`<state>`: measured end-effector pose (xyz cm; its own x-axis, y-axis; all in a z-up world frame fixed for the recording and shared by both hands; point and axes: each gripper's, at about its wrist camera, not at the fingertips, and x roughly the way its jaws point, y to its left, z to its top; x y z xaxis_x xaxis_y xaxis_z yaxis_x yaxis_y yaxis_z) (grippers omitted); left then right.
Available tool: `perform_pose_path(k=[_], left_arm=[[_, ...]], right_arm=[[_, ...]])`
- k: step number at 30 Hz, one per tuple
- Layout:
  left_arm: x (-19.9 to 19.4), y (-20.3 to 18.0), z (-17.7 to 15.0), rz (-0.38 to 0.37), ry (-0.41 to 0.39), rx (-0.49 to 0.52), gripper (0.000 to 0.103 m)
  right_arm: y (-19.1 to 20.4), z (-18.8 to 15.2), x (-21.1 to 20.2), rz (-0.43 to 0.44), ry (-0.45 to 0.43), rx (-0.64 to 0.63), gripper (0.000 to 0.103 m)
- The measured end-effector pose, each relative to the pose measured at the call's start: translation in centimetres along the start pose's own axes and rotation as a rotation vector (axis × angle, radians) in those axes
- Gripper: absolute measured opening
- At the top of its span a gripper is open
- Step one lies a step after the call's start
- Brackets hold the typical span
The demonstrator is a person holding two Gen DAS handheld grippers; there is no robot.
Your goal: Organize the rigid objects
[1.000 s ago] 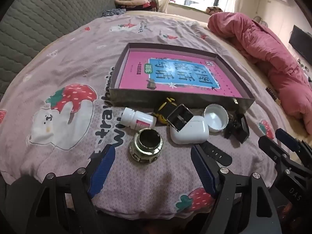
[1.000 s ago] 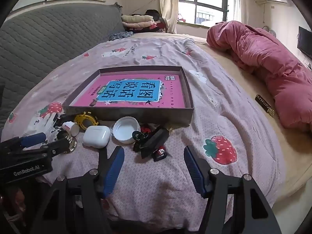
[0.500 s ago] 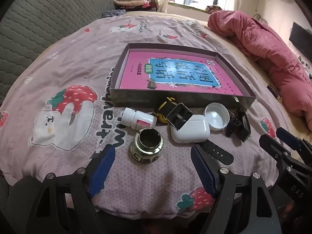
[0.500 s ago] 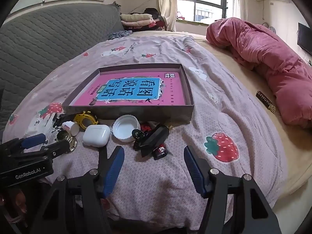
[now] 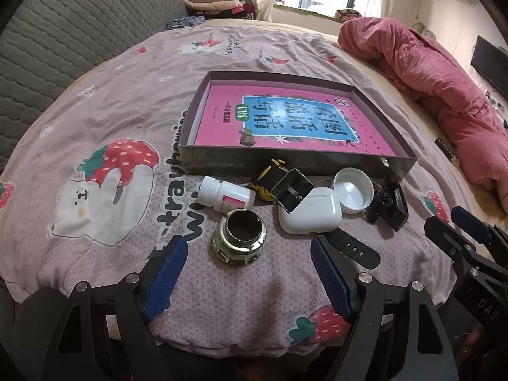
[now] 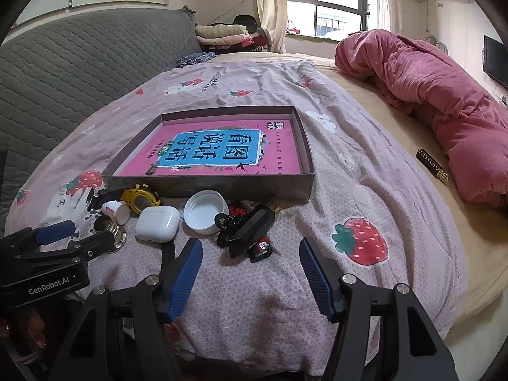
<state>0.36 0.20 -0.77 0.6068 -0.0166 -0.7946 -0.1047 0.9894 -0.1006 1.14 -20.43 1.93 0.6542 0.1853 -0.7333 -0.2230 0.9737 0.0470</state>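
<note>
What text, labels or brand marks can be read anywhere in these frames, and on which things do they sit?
"看图说话写话" on the pink book lying in the box.
"训练" on the book's green tag.
"GenRobot.AI" on the left gripper body.
"DAS" on the right gripper body, cut off.
"straw" and "wi" on the bedsheet, partly hidden.
The small print on the book, the white bottle label and the dark tag lettering are too small to read.

"GenRobot.AI" on left gripper [image 6: 55, 236]; "看图说话" on book [image 6: 219, 152]
</note>
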Motion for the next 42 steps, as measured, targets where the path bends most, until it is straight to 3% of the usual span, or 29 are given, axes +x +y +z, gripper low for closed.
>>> perform_pose_path(k=[42], left_arm=[[0.40, 0.17, -0.10, -0.003, 0.022, -0.016, 0.081]], right_arm=[[-0.02, 0.01, 0.03, 0.003, 0.003, 0.005, 0.063]])
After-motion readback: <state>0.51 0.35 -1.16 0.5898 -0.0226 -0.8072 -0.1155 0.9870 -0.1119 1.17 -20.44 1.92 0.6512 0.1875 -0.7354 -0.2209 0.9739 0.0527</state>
